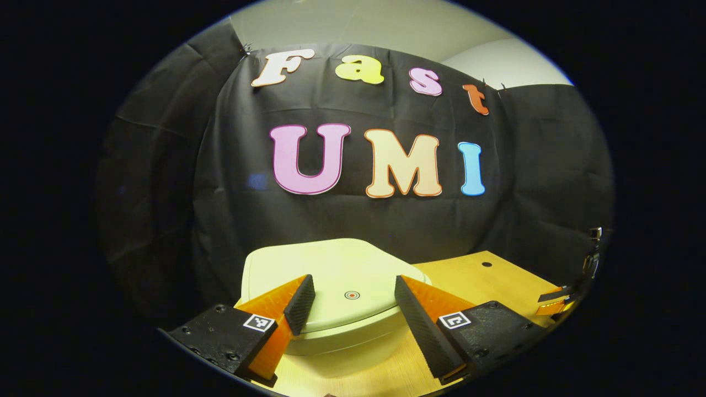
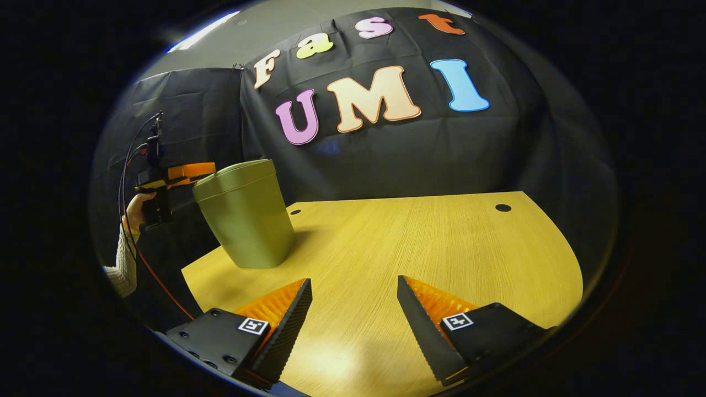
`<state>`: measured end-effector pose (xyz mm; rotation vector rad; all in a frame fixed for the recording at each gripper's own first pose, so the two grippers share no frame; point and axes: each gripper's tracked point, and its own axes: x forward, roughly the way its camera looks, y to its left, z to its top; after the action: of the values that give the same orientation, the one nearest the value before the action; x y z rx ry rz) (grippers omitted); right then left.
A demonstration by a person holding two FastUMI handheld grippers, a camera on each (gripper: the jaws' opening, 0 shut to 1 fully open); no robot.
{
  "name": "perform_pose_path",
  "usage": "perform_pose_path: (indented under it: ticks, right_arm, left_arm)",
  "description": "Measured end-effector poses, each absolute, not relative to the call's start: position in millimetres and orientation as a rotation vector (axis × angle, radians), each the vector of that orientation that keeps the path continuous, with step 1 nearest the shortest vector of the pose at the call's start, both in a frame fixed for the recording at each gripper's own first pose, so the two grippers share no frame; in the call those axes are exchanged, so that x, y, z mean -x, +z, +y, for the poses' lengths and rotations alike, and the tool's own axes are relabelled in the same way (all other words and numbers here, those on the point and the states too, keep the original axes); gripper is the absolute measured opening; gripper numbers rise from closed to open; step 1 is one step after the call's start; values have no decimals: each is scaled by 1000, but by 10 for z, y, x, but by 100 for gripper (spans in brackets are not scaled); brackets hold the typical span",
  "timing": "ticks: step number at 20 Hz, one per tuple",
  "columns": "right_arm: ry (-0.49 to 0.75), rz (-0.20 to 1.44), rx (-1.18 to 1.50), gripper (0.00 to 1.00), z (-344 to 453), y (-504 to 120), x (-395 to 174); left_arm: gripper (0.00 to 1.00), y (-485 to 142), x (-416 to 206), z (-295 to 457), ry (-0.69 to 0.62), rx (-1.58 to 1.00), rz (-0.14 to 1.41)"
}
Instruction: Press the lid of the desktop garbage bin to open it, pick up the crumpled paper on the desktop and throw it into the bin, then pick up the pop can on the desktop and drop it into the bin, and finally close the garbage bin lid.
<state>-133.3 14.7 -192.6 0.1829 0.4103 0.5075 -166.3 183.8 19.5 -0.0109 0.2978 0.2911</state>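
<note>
Your left claw (image 1: pixel 348 298) is hovering released, its fingers spread wide and level with the lid (image 1: pixel 331 275) of the garbage bin (image 1: pixel 336 342), one finger showing to each side of the lid and neither one pressing on it. The lid is lying shut and flat on top, with a small round target mark (image 1: pixel 352 295) sitting between your fingertips. In the right gripper view the bin (image 2: pixel 245 218) is standing upright on the far left part of the bench (image 2: pixel 430 242), its long axis running vertical and its body tapering slightly toward the base, with the lid (image 2: pixel 234 172) closed and tipped slightly. It is sitting close to the bench's left edge, and your left claw (image 2: pixel 190 171) is hanging at lid height just to its left, with your hand (image 2: pixel 134 212) gripping the handle below it and cables trailing down. Your right claw (image 2: pixel 353 303) is also released, fingers wide apart, hovering low over the near middle of the bench and well apart from the bin. You are looking at a broad stretch of bare wood to the right of the bin, running out to the curved right edge, with two small dark holes (image 2: pixel 502 208) near the far edge.
</note>
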Motion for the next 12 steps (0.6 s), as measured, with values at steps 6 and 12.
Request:
perform_pose_path:
  ticks: [6, 12]
  right_arm:
    - [513, 421, -187, 98, 139, -2017, 1322]
    - [536, 432, -180, 98, 193, -2101, 1321]
  left_arm:
    - [92, 169, 1681, 1850, 345, -32, 284]
    - [93, 122, 1695, 1824, 374, -55, 301]
